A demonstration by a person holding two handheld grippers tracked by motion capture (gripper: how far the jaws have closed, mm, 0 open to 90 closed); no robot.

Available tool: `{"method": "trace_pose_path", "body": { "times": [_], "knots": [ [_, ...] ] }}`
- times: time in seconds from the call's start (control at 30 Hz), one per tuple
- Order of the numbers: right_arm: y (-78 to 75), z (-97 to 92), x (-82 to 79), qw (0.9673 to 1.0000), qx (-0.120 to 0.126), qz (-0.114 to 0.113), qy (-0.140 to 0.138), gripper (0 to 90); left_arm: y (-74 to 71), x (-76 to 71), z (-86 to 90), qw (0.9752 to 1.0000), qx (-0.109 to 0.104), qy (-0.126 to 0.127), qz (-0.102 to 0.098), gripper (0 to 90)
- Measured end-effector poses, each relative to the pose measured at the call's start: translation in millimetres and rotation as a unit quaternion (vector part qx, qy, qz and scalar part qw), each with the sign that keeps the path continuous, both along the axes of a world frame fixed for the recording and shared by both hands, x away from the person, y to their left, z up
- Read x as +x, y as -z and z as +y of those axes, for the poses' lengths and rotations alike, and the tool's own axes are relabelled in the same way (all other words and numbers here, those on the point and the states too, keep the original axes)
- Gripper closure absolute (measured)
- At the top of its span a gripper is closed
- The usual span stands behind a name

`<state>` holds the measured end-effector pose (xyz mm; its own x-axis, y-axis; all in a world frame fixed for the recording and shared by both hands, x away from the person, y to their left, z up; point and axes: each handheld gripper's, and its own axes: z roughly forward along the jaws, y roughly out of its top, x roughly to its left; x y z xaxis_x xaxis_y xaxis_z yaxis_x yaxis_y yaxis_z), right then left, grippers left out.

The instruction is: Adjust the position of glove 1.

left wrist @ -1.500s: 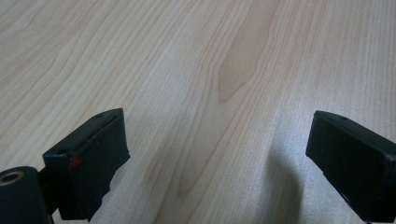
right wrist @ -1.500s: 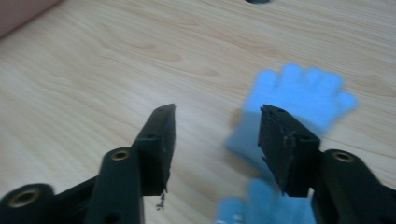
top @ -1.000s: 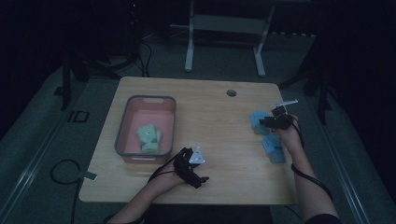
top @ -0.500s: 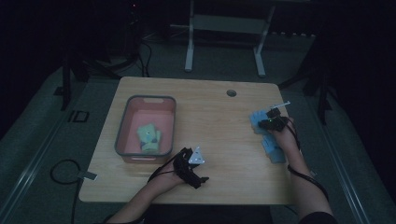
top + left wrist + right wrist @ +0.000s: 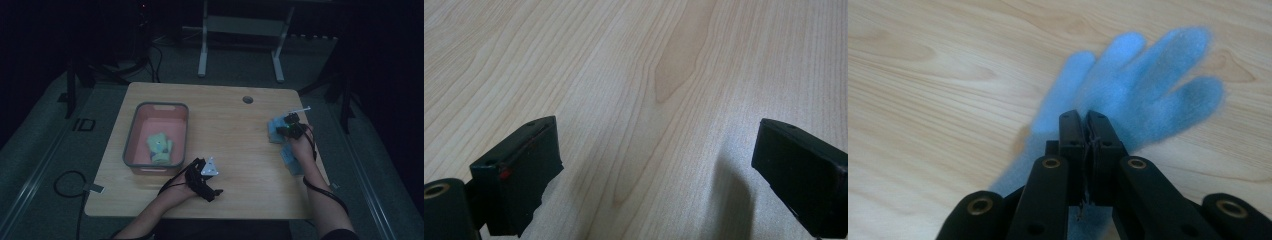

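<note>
Near the table's (image 5: pixel 235 120) right edge, the right gripper (image 5: pixel 1086 120) pinches a blue glove (image 5: pixel 1143 85).

The left claw (image 5: pixel 659 170) gapes wide over the bare wooden table (image 5: pixel 664 60).

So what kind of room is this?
Probably a lab or recording room: a light wooden table on grey carpet, loose black cables on the floor, and a grey metal stand behind, in the dark.
</note>
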<state>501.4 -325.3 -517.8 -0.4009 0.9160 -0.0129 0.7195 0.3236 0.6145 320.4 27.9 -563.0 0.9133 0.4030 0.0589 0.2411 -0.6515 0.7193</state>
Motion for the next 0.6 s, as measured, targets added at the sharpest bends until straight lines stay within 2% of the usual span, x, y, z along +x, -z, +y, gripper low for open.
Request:
{"method": "trace_pose_path", "body": {
  "times": [0.1, 0.17, 0.33, 0.4, 0.47, 0.6],
  "knots": [
    [-12.9, 7.3, -8.6, 0.9998, 0.015, -0.01, -0.009, 87.2, 0.0, -0.3, -0.2, 1.0, 0.003, 0.001, 0.0, 5.8],
    [-21.7, 12.7, -16.1, 0.9991, 0.035, -0.013, -0.018, 87.1, 0.2, -0.6, -0.5, 1.0, 0.004, 0.002, 0.0, 5.8],
    [-38.9, 32.4, -43.0, 0.9969, 0.059, -0.026, -0.045, 87.1, 0.5, -0.9, -0.6, 1.0, 0.004, 0.002, -0.001, 5.8],
    [-43.0, 41.2, -55.1, 0.9952, 0.071, -0.031, -0.06, 87.1, 0.6, -1.0, -0.7, 1.0, 0.007, 0.003, -0.002, 5.8],
    [-45.5, 50.8, -67.6, 0.9944, 0.07, -0.039, -0.068, 87.1, 0.4, -1.2, -0.2, 1.0, 0.004, 0.004, 0.0, 5.8],
    [-48.5, 67.7, -91.0, 0.9906, 0.092, -0.044, -0.091, 87.0, 0.5, -1.1, 0.2, 1.0, 0.006, 0.004, -0.003, 5.8]
  ]
}}
